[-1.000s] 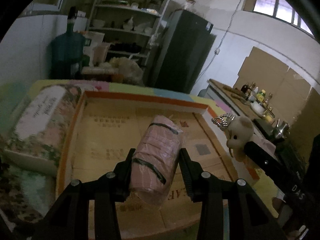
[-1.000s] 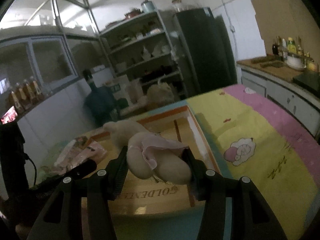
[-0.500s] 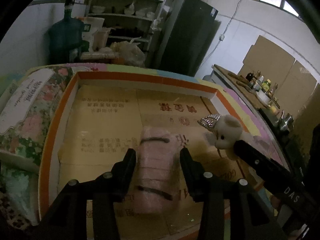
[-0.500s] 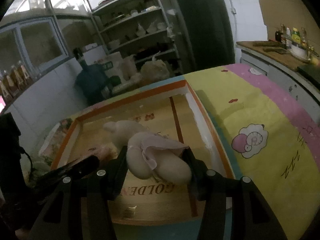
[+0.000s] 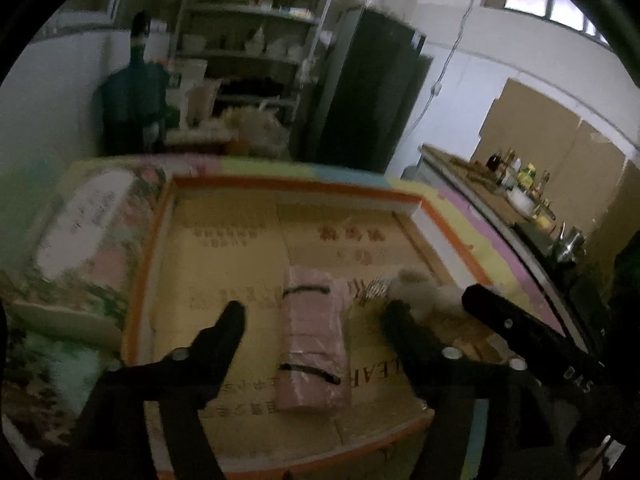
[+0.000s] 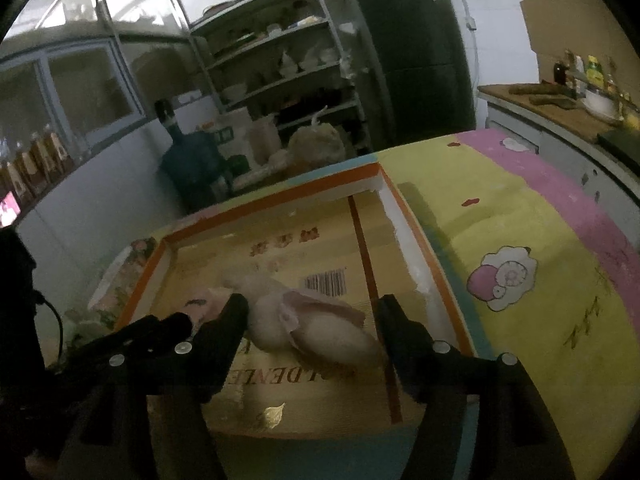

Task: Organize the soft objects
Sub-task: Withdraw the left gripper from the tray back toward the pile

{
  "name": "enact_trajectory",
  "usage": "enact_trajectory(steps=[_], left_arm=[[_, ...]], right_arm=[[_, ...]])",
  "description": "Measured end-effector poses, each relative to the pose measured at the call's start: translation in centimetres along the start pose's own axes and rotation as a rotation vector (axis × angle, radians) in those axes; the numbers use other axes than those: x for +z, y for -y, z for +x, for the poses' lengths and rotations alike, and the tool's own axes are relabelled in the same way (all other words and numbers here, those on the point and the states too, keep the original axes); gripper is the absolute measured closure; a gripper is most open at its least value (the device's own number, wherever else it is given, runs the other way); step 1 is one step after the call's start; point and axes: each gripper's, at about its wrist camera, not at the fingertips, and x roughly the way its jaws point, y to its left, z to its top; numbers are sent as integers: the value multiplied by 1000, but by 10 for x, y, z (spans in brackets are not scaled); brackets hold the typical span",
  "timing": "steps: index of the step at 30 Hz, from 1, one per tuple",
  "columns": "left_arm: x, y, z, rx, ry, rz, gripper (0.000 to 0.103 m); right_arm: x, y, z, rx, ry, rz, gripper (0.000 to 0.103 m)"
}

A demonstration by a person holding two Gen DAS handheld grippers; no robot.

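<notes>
Both my grippers are opening over the box (image 5: 152,264). The left gripper (image 5: 312,316) is clear of the pink bundle (image 5: 312,340), which lies flat on the cardboard floor. The right gripper (image 6: 312,312) is letting go of the plush toy (image 6: 304,324) beside it. Both soft items look delivered; I see none left outside.

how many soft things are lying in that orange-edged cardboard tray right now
2: a pink banded bundle near the tray's middle and a plush toy just right of it. The grippers may hide others.
</notes>
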Motion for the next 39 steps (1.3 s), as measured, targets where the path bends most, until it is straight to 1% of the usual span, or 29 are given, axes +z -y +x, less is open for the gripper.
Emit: enact_trajectory(steps=[2,4,5,6,8,11,15,18,25,29,33,35,39], left_arm=[[1,4,-17,-2,67,42,18],[0,9,-32,-7,127,106,18],[0,12,-39,7,148,137,15],[-1,13,-45,24,158,162,14],[1,11,-52,30,144,180,14],[0,0,-60,32,118,163,14],[-4,-24,-77,46,129,102,14],[-8,-41,-92,76,149,74,14],[-18,-77,-133,146,215,79,14],[-23,-101,-155,164,236,50,15],[-29,-126,-178,208,265,38,15],[-33,-140,-191,228,279,28,15],[-39,-168,-208,244,292,6,15]], right_arm=[[0,-2,-8,2,20,5,34],[-2,-3,-18,2,44,8,34],[-2,-5,-21,5,55,8,33],[-4,-7,-28,6,71,10,33],[-5,-11,-36,6,91,10,32],[-9,-20,-50,6,121,7,29],[-16,-34,-68,6,159,1,29],[-23,-47,-81,27,184,-1,29],[-38,-94,-101,73,219,-57,28],[-50,-124,-103,115,211,-90,28],[-61,-156,-100,148,200,-135,28],[-65,-171,-95,166,183,-158,28],[-75,-200,-83,203,140,-202,28]])
